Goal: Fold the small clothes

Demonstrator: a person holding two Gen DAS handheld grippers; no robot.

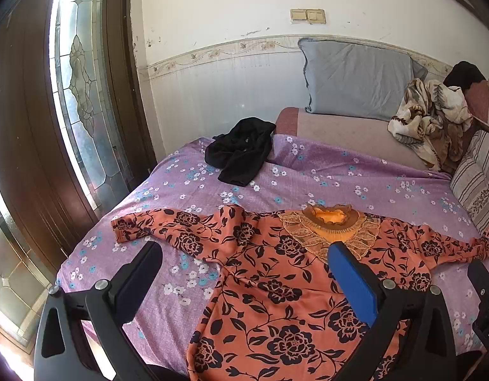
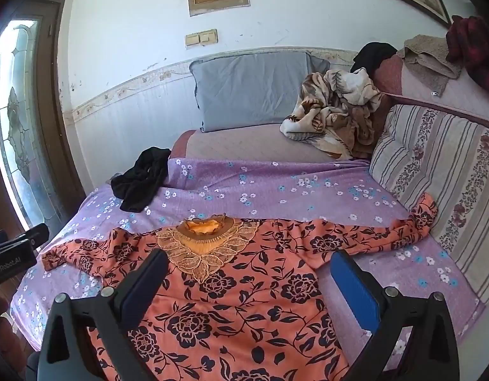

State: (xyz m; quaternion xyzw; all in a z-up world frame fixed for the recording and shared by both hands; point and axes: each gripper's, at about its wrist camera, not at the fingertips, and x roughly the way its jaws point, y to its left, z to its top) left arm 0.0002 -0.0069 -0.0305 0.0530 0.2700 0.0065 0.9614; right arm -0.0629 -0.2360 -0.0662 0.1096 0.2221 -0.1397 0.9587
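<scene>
Nearest the lens, the left gripper [image 1: 244,273] and the right gripper [image 2: 249,277] are held above the bed with jaws spread wide and nothing between the pads. Just beneath them, an orange floral blouse [image 1: 276,285] is laid flat on the purple flowered bedsheet [image 1: 323,177], hem toward the near edge, lace collar [image 2: 203,241] pointing away, sleeves stretched toward the left and right edges. The fabric is judged thin, light, limp and somewhat slippery; a hold is best taken at a sleeve cuff [image 1: 123,227] or a shoulder seam, pinching one layer. Further off, a black garment [image 1: 241,149] is crumpled by the sheet's far left corner. Beyond, a grey pillow [image 2: 254,89] and a rumpled blanket [image 2: 333,111] are seen against the wall.
</scene>
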